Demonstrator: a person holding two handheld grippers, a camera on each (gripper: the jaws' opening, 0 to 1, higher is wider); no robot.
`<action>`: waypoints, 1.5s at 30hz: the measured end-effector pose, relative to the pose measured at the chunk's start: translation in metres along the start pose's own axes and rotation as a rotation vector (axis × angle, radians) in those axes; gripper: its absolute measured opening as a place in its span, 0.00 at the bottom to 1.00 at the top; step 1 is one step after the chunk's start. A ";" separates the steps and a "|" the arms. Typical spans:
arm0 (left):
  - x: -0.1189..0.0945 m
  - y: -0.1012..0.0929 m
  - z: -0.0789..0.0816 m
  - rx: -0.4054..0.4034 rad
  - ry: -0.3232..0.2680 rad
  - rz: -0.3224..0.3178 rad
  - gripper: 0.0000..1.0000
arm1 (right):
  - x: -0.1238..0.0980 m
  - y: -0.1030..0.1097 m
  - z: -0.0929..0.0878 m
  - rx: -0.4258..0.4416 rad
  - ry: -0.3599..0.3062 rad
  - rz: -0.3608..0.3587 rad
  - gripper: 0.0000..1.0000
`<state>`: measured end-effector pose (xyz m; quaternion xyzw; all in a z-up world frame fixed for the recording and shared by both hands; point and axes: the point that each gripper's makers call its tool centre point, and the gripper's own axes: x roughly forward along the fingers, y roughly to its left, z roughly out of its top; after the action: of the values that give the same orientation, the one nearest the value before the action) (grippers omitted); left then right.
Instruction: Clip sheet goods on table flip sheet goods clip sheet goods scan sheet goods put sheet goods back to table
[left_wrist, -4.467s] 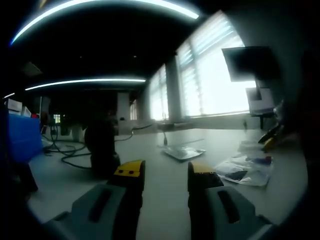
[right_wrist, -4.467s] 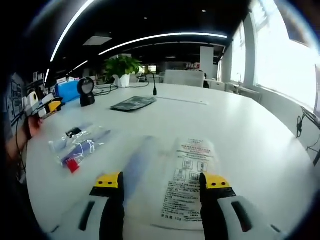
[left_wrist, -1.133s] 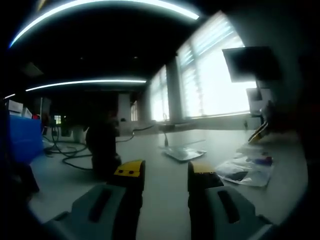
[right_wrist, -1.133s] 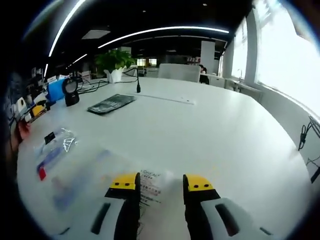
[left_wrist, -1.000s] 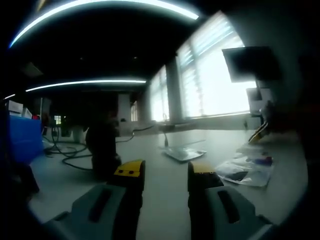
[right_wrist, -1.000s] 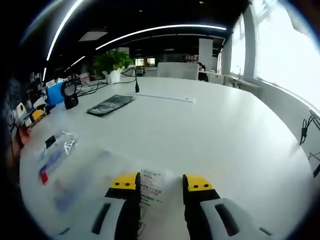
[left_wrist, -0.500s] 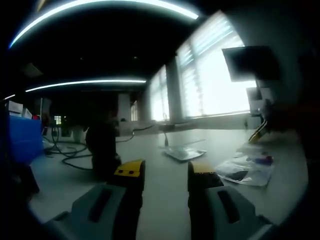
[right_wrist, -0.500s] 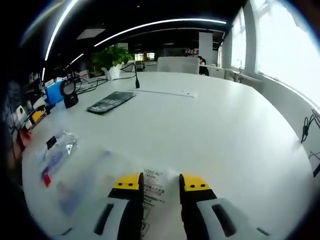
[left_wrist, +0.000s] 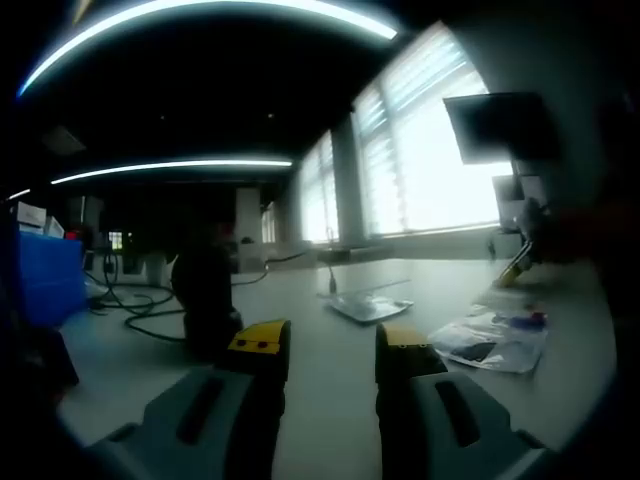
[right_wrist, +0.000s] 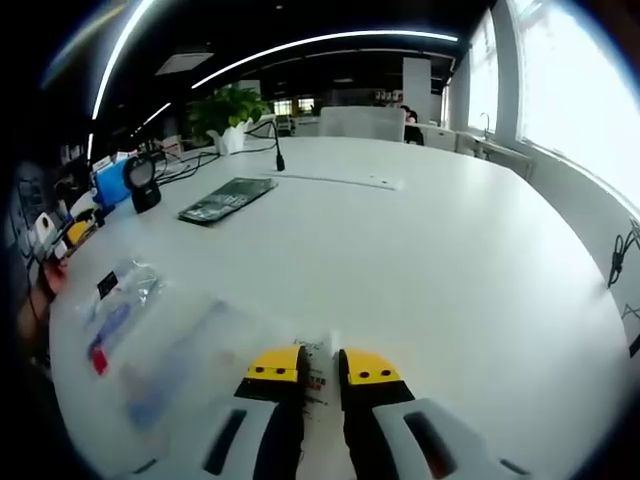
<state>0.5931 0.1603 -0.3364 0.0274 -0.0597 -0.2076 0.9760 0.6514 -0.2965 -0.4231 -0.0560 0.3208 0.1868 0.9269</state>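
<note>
Your right hand-held gripper (right_wrist: 320, 368) has narrowed its jaws onto the near edge of the sheet goods (right_wrist: 190, 365), which lie flat on the desk (right_wrist: 450, 250); the clip looks made, so the flip comes next. Your left hand-held gripper (left_wrist: 330, 345) stays half-open, empty.

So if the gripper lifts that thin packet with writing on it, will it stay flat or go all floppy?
Probably floppy: the sheet packet looks thin and lies flat on the white table. The right gripper pinches just one edge, so the rest would likely droop. It seems light, and its glossy film might slip.
</note>
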 end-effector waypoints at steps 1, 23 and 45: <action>0.000 0.000 0.000 -0.001 0.000 0.000 0.27 | 0.000 0.000 0.000 -0.005 0.009 0.006 0.08; -0.001 0.002 0.000 0.001 0.000 0.008 0.27 | -0.011 0.009 0.013 0.052 -0.039 0.097 0.00; 0.000 -0.001 -0.002 0.012 0.009 -0.005 0.27 | -0.077 0.057 0.081 0.177 -0.341 0.207 0.00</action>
<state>0.5928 0.1592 -0.3386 0.0344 -0.0567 -0.2094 0.9756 0.6206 -0.2493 -0.3108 0.0910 0.1784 0.2589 0.9449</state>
